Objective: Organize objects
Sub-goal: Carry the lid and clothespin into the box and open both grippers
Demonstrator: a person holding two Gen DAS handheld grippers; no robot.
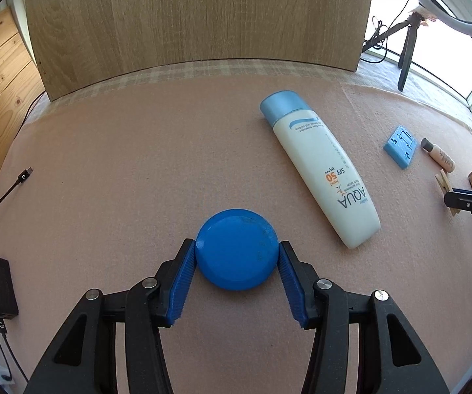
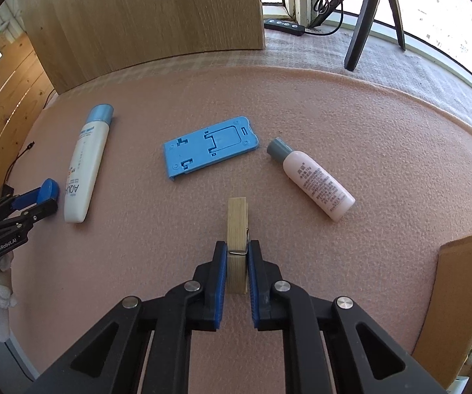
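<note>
Left tool (image 1: pixel 237 256) clamped on round blue plastic disc (image 1: pixel 236 249) low over pink foam-covered counter (image 1: pixel 121 164); right tool (image 2: pixel 237 256) nearly shut on wooden clothespin (image 2: pixel 236 229). Early stage, judging by layout: white sunscreen tube (image 1: pixel 324 170), flat blue plastic stand (image 2: pixel 211 146), small pink bottle (image 2: pixel 314 184) loose on counter, unsorted. Cardboard box (image 2: pixel 459 295) cut off at edge; contents mostly hidden.

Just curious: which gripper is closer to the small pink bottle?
Right. The right gripper, shut on the clothespin, sits just beside the pink bottle; the left gripper, clamping the blue disc, is beyond the sunscreen.
</note>
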